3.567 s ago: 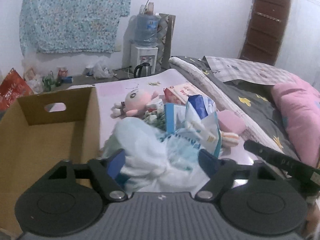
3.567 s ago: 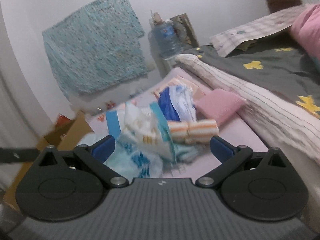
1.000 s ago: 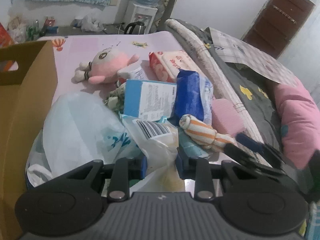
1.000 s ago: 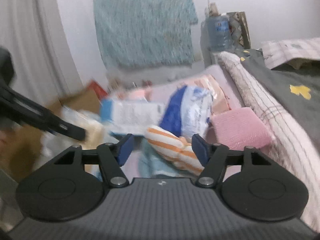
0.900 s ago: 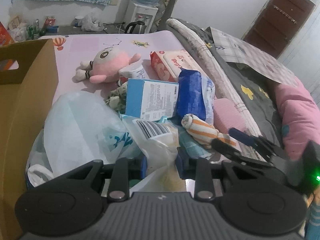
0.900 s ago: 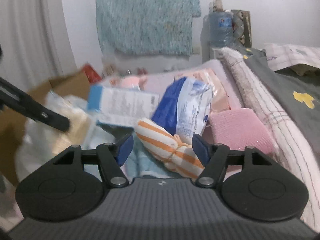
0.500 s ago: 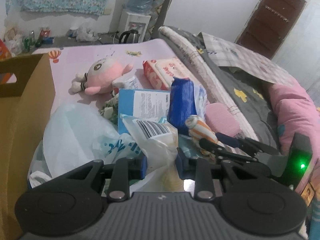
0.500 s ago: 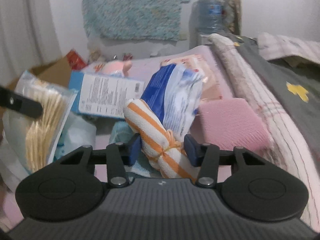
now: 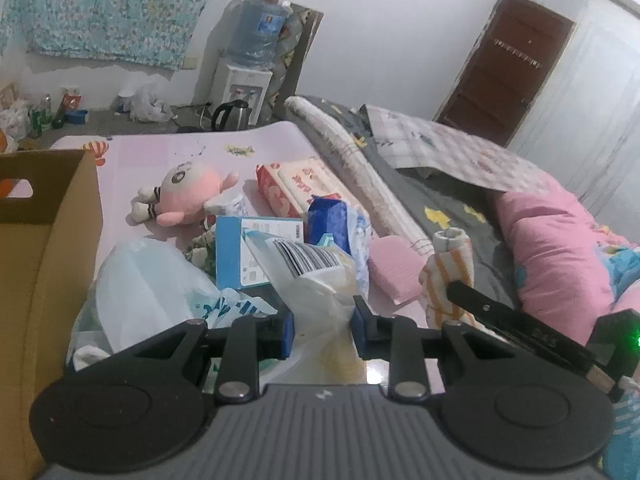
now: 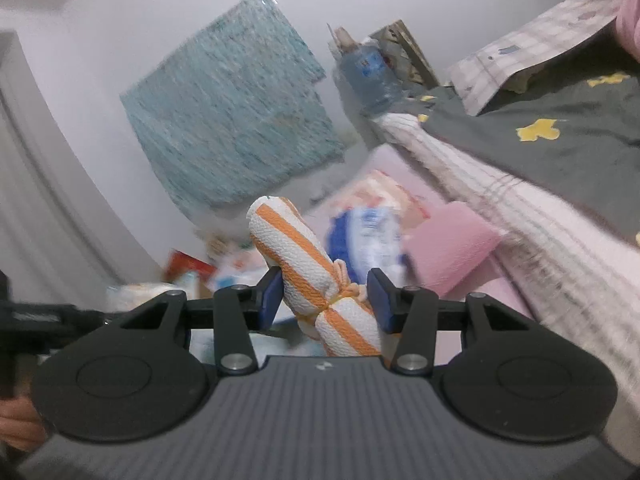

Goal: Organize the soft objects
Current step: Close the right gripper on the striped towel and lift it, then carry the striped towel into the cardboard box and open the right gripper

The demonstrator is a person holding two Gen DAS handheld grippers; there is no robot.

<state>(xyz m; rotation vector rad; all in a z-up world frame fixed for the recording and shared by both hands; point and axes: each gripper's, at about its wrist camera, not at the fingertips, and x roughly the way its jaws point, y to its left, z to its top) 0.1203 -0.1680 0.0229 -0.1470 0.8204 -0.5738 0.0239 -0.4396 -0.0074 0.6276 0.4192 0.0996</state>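
My left gripper is shut on a clear plastic bag with a barcode label, held just above the pile on the pink mat. My right gripper is shut on a rolled orange-and-white striped towel, tied with a yellow band. The towel is lifted off the pile. In the left wrist view that towel stands upright at the right, with one of the right gripper's fingers against it. A pink plush toy lies farther back on the mat.
An open cardboard box stands at the left. The pile holds a white plastic bag, a blue-and-white carton, a blue packet, a red tissue pack and a pink folded cloth. A bed with a pink pillow borders the right.
My right gripper closed on the striped towel, lifted it off the pile and rolled. My left gripper rose a little with the barcode bag still in it.
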